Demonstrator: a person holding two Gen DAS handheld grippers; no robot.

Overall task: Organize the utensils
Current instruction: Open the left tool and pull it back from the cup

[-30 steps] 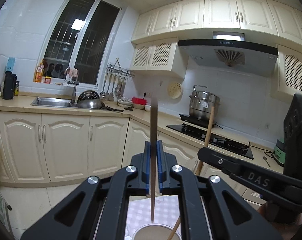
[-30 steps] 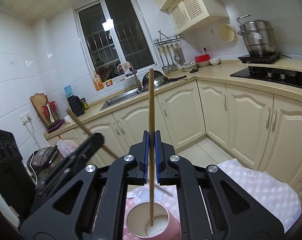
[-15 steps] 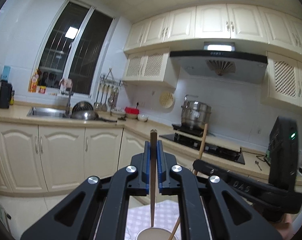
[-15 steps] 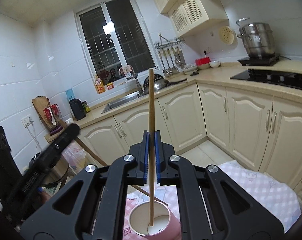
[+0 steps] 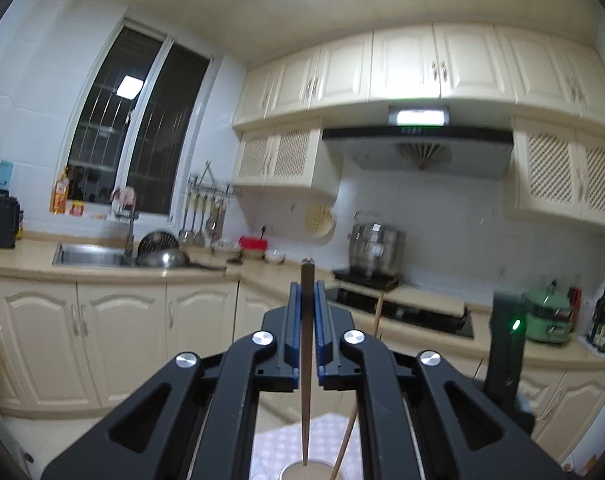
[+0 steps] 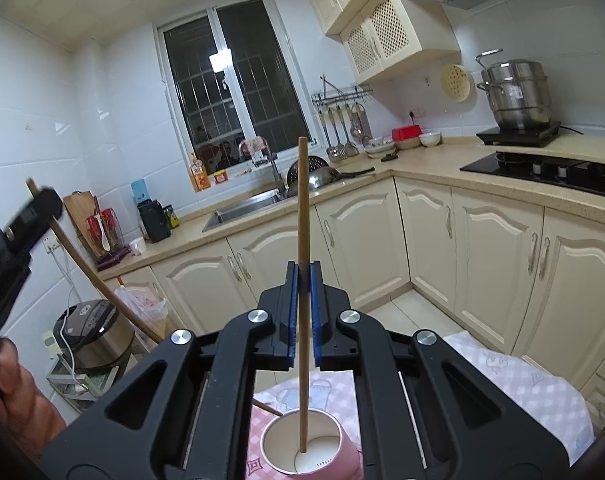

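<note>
My left gripper (image 5: pixel 307 286) is shut on a brown chopstick (image 5: pixel 306 364) that points down to the rim of a cup (image 5: pixel 302 472) at the bottom edge. My right gripper (image 6: pixel 303 270) is shut on a second wooden chopstick (image 6: pixel 302 300), held upright with its lower tip inside a pink cup (image 6: pixel 314 448) with a white inside. The left gripper (image 6: pixel 18 232) also shows at the left of the right wrist view, its chopstick (image 6: pixel 90 276) slanting down toward the cup. The right chopstick (image 5: pixel 376 316) shows in the left wrist view.
The cup stands on a pink checked cloth (image 6: pixel 522 384). Cream cabinets (image 6: pixel 482 248) and a counter with a sink (image 6: pixel 242 204) run behind. A hob (image 6: pixel 542 168) with a steel pot (image 6: pixel 514 96) is at the right, a rice cooker (image 6: pixel 90 332) at the left.
The left gripper has tilted upward and slid up its chopstick, whose top now barely clears the fingers. In the right wrist view it has drawn away to the left. The right gripper holds still.
</note>
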